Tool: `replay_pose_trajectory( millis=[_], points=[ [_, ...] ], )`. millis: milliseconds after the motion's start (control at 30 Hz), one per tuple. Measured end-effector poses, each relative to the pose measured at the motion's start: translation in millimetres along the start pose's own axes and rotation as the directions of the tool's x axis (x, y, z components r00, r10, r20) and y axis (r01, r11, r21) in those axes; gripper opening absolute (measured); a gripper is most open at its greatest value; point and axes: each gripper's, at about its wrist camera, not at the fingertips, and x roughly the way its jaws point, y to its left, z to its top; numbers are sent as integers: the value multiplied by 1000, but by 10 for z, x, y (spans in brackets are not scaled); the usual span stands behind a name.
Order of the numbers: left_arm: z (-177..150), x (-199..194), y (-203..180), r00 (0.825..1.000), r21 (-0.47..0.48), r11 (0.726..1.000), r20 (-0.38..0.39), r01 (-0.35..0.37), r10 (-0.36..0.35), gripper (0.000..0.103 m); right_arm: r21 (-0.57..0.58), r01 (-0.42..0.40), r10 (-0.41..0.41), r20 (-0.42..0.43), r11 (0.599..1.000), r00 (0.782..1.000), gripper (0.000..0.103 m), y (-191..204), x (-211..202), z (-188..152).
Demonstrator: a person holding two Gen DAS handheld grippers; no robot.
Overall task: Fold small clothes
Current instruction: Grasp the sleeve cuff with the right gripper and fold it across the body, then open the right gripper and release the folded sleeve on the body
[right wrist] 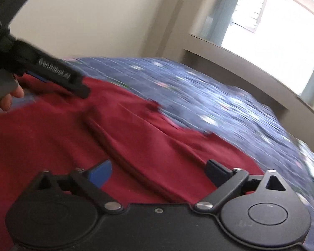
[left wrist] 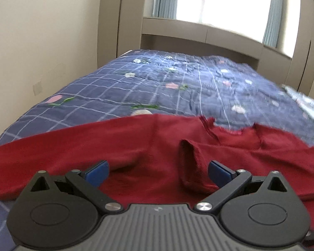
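Observation:
A dark red garment [left wrist: 148, 146] lies spread on the bed, with a raised fold [left wrist: 190, 163] near its middle. My left gripper [left wrist: 158, 172] hovers just above it, jaws wide open and empty, the fold next to its right blue pad [left wrist: 218, 172]. In the right wrist view the same red garment [right wrist: 136, 138] fills the foreground, creased along a diagonal ridge. My right gripper [right wrist: 157, 172] is wide open and empty above it. The left gripper [right wrist: 52, 75] shows at upper left over the garment's far edge, held by a hand [right wrist: 6, 102].
The bed has a blue checked quilt with flowers [left wrist: 178, 83], also seen in the right wrist view [right wrist: 209, 96]. A beige wall [left wrist: 41, 41] runs along the left. A headboard shelf [left wrist: 198, 35] and bright window [left wrist: 230, 0] stand beyond. A patterned cloth [left wrist: 303, 102] lies at the right edge.

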Motion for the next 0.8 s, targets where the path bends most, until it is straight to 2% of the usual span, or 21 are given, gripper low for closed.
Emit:
replay_pose_trajectory(
  millis=[100, 167, 200, 300, 367, 500, 633, 733, 800],
  points=[
    [-123, 189, -218, 996, 62, 994, 23, -86, 85, 103, 29, 119, -118, -59, 992, 991, 102, -278, -70, -270],
    [-213, 306, -311, 986, 97, 981, 15, -169, 169, 103, 55, 204, -197, -111, 977, 974, 102, -449, -88, -460],
    [-239, 342, -323, 984, 97, 979, 5, -177, 178, 103, 72, 235, -225, -130, 969, 966, 102, -519, -88, -544],
    [-248, 342, -278, 987, 64, 985, 0, -159, 159, 103, 202, 244, -220, -135, 948, 966, 102, -742, -112, -724],
    [-251, 351, -244, 989, 43, 989, -12, -144, 145, 103, 231, 274, -246, -141, 934, 959, 102, -804, -68, -745],
    [-245, 356, -205, 991, 20, 991, -18, -130, 130, 103, 161, 400, -389, -95, 902, 916, 102, -804, 120, -655],
    [-255, 362, -213, 991, 23, 991, -15, -134, 135, 103, 73, 476, -472, -59, 877, 879, 102, -742, 279, -621],
    [-256, 363, -210, 991, 22, 991, -15, -133, 134, 103, 96, 498, -494, -67, 862, 867, 102, -814, 276, -674],
    [-255, 363, -210, 991, 22, 991, -15, -133, 134, 103, 167, 551, -545, -84, 818, 834, 102, -937, 178, -704]
  ],
)
